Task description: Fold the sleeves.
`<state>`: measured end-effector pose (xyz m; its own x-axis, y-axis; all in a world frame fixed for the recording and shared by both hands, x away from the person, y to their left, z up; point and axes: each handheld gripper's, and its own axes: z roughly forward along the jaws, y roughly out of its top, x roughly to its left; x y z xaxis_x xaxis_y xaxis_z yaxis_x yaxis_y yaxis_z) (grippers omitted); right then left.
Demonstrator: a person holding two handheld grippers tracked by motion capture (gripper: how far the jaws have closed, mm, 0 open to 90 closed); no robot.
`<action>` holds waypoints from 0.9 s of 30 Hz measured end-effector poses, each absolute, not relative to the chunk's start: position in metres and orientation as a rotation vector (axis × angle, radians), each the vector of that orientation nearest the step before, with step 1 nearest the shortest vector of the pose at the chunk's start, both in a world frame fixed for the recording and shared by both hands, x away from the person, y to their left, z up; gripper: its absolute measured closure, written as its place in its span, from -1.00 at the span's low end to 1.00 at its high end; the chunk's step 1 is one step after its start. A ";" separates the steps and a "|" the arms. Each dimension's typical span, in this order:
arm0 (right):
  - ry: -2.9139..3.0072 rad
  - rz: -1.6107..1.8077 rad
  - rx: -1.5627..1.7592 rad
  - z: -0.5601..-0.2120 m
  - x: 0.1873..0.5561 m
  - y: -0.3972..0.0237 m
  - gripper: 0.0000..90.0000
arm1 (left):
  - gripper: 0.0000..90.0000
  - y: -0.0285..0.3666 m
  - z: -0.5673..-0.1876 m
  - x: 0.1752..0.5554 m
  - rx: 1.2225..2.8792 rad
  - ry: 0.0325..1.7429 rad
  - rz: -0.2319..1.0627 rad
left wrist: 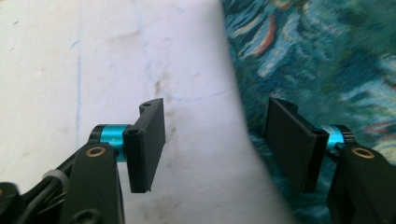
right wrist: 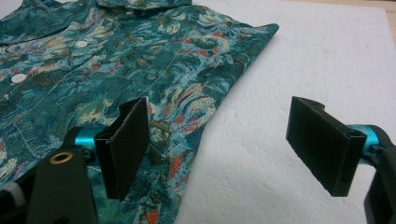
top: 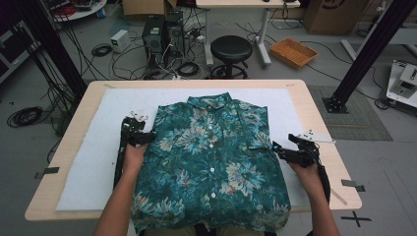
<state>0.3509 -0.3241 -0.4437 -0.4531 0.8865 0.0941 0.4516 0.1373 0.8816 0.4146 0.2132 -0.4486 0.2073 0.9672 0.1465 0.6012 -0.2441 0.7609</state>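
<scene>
Floral shirt (top: 211, 157) is lying mid-frame, collar upward; left gripper (top: 140, 132) and right gripper (top: 282, 150) are straddling its side edges, jaws open, holding nothing.

left claw (left wrist: 215, 149): 2 black pads, cyan collars, brass screws | right claw (right wrist: 233, 149): same

We are looking at a lab or robotics workroom. Behind the counter (top: 69, 147) two computer towers (top: 163, 33) stand on a grey floor among loose black cables (top: 24, 116). Black metal frame beams (top: 373, 49) rise on both sides. A round stool (top: 231, 49), cardboard boxes (top: 334, 14) and an orange tray (top: 293, 52) sit further back.
</scene>
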 end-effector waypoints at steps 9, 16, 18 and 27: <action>1.962 1.272 1.287 -0.444 0.351 -0.325 -0.51 | -0.39 0.227 -0.438 0.402 1.729 1.347 0.748; 1.966 1.244 1.239 -0.440 0.350 -0.324 -0.51 | -0.40 0.235 -0.424 0.383 1.592 1.167 0.602; 1.977 1.233 1.225 -0.438 0.350 -0.323 -0.52 | -0.41 0.237 -0.420 0.378 1.578 1.145 0.600; 1.966 1.224 1.225 -0.437 0.350 -0.326 -0.51 | -0.41 0.245 -0.418 0.364 1.553 1.127 0.590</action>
<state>0.3498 -0.3255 -0.4370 -0.4590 0.8878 0.0336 0.4220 0.1845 0.8876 0.3644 0.2447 -0.4184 0.4288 0.8842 -0.1855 0.3514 0.0259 0.9359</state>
